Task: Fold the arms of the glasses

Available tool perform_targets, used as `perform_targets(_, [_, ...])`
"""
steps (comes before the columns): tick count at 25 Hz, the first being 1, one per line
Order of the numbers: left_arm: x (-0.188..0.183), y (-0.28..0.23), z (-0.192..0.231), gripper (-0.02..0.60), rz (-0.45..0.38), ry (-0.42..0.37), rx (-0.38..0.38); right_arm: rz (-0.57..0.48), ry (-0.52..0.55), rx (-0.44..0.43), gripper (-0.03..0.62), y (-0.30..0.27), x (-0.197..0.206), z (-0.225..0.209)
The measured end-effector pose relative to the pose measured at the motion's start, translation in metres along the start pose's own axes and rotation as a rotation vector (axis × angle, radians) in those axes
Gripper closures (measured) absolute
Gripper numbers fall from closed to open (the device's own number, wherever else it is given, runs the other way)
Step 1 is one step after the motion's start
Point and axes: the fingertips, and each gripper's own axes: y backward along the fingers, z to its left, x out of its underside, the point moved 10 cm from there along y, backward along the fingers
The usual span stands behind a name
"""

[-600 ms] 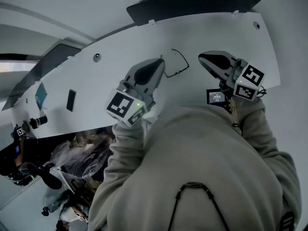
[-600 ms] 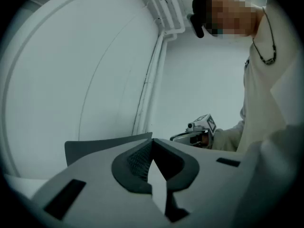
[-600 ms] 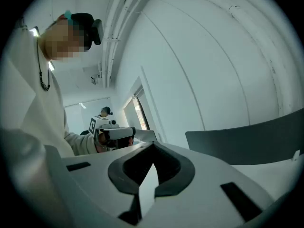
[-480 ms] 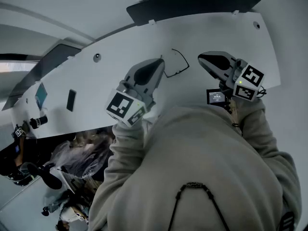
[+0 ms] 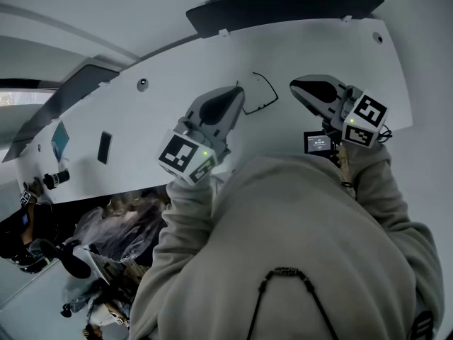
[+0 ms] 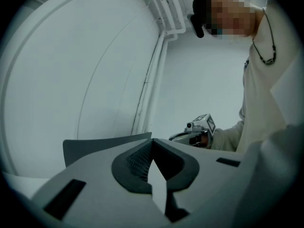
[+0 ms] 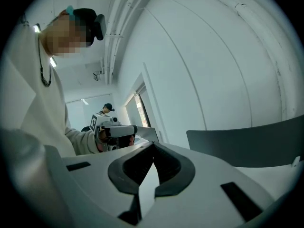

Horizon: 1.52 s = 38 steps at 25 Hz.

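Observation:
A pair of thin black-framed glasses (image 5: 260,93) lies on the white table (image 5: 177,83), between my two grippers. My left gripper (image 5: 236,91) is just left of the glasses, shut, with nothing between its jaws. On the other side my right gripper (image 5: 296,86) is a little apart from them, also shut and empty. The two grippers point towards each other. The left gripper view shows its closed jaws (image 6: 152,145) and the right gripper (image 6: 197,131) beyond. The right gripper view shows its closed jaws (image 7: 153,148) and the left gripper (image 7: 114,132). Neither gripper view shows the glasses.
A dark chair back (image 5: 283,6) stands at the table's far edge. A small dark flat object (image 5: 104,147) and a teal item (image 5: 60,140) lie at the table's left end. Bags and clutter (image 5: 113,232) sit below the near edge. Another person (image 7: 108,108) stands far off.

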Motion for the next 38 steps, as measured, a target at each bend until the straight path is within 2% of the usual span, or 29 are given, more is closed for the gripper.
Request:
perform_targets(8, [-0.001, -0.001, 0.003, 0.577, 0.002, -0.016, 0.015, 0.039, 0.024, -0.007, 0.574, -0.004, 0.002, -0.002])
perform_targets(20, [0.0, 0.01, 0.005, 0.577, -0.022, 0.011, -0.031, 0.126, 0.053, -0.046, 0.574, -0.023, 0.006, -0.011])
perform_targets(32, [0.008, 0.04, 0.006, 0.577, -0.026, 0.053, -0.148, 0.296, 0.112, -0.1, 0.574, -0.058, 0.034, -0.023])
perform_targets(38, [0.017, 0.062, 0.005, 0.577, -0.027, 0.083, -0.232, 0.331, 0.152, -0.165, 0.572, -0.082, 0.027, -0.023])
